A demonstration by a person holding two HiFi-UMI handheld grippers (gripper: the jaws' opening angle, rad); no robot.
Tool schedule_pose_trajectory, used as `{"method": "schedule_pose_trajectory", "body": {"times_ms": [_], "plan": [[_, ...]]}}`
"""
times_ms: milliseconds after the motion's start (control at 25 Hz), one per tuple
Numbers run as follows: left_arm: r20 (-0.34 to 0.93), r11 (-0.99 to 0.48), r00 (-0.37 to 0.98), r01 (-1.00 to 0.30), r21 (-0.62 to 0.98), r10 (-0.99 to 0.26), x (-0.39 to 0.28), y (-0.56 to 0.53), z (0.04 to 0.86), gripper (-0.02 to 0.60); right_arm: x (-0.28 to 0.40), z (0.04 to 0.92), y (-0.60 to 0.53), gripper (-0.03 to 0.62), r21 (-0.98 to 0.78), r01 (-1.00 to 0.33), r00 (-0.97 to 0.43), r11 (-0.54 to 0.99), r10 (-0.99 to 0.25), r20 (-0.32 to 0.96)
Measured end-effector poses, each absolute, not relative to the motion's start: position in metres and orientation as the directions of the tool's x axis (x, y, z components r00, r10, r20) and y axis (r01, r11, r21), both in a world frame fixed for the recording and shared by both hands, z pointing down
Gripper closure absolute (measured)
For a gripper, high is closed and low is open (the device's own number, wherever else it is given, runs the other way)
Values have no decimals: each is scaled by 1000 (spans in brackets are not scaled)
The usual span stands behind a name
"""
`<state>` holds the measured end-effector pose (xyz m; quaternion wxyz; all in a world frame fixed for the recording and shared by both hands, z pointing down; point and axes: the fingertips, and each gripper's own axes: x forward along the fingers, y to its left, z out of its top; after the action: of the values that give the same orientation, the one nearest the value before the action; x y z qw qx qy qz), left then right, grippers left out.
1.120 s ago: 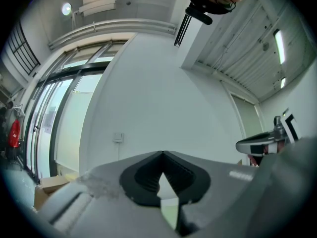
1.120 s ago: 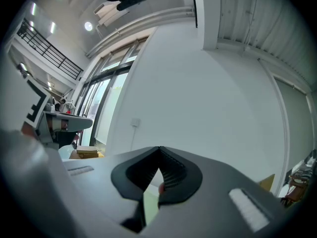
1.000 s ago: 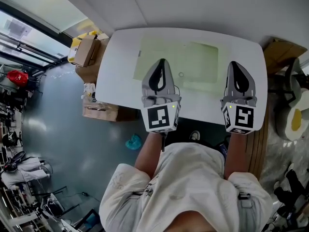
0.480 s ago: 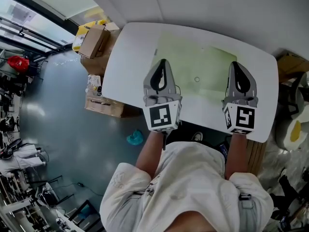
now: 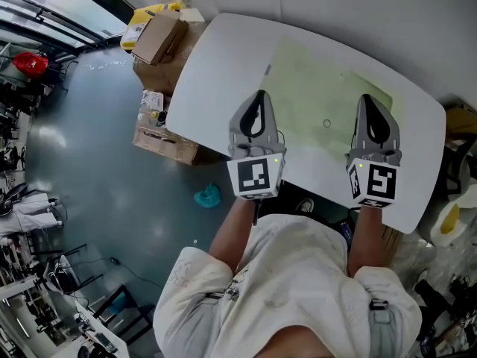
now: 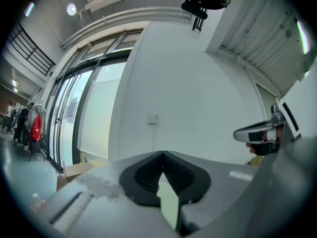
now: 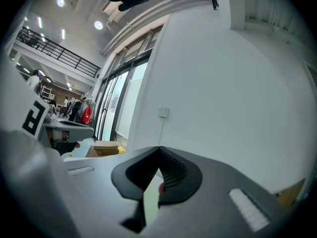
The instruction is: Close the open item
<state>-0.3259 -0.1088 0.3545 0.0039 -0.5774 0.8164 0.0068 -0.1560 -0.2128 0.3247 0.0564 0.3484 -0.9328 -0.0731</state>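
Both handheld grippers hung level over the near edge of the white, round-cornered worktop (image 5: 216, 73) as I searched for something to close. The left gripper (image 5: 258, 95) had its fingers together with nothing between them. The right gripper (image 5: 368, 98) showed the same in its own view: tips met, nothing gripped, only a reddish speck (image 7: 161, 188) in the gap behind them, too small to name.

A pale green rectangular mat (image 5: 298, 80) lay across the worktop's middle. The one thing on it was a small ring-shaped object (image 5: 326, 123), between the two grippers and a little beyond their tips. I could not tell what it was or whether it stood open. No box, drawer or lid plainly waiting to be shut appeared on the worktop. Brown cardboard boxes (image 5: 160, 39) sat on the grey floor (image 5: 112, 200) off the worktop's left end, well apart from either gripper.

The danger, as I judged it, lay in acting before the target was certain. Closed fingers pushed forward at this height could sweep the light ring across the mat or off the far edge. A gripper dropped too low near the rim could strike the worktop's edge. Either slip would come from moving on a guess.
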Motion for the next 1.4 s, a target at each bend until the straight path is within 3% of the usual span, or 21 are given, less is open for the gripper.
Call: {"method": "schedule_pose_trajectory", "body": {"times_ms": [600, 800, 1400], "plan": [[158, 364, -358, -931, 12, -920, -375, -99, 444, 571, -217, 360, -215, 592, 184, -585, -781, 790, -610, 136], [249, 356, -335, -933, 44, -909, -379, -101, 487, 494, -229, 373, -216, 592, 190, -567, -787, 801, -596, 161], [408, 377, -258, -894, 243, -876, -384, -106, 566, 344, -251, 395, -223, 592, 206, -551, -777, 809, -587, 228]]}}
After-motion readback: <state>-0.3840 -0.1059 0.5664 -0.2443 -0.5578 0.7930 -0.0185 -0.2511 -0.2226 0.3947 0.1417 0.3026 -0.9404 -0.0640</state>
